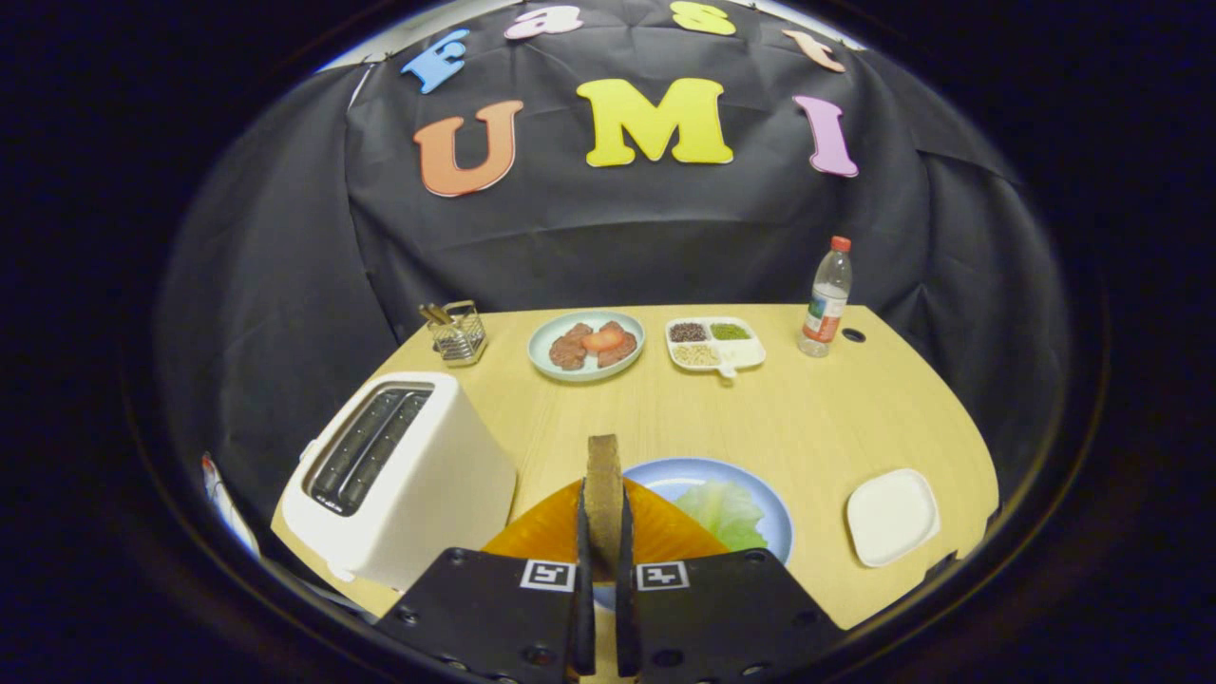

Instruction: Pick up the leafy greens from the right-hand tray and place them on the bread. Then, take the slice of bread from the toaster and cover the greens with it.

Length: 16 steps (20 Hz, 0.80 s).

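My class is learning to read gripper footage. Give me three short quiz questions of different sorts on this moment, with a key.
1. True or false: the gripper is shut on a bread slice.
2. What lies on the blue plate just beyond the fingers? A) greens B) meat C) a bottle
3. Fill in: the toaster slots look ____.

Key: 1 true. 2 A, the greens. 3 empty.
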Each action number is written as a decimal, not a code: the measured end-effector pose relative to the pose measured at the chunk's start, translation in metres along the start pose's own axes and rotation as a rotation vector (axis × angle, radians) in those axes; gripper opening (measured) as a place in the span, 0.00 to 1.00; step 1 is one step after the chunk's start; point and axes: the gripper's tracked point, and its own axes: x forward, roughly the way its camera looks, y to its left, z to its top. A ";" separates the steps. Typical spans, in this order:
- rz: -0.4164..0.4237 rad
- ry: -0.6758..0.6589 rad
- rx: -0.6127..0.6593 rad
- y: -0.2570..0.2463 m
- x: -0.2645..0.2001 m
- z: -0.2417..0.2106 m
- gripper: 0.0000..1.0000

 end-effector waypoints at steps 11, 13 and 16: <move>-0.004 0.051 0.065 -0.058 0.021 -0.024 0.09; -0.007 0.057 0.058 -0.068 0.024 -0.028 0.13; -0.013 0.069 0.056 -0.081 0.029 -0.035 0.14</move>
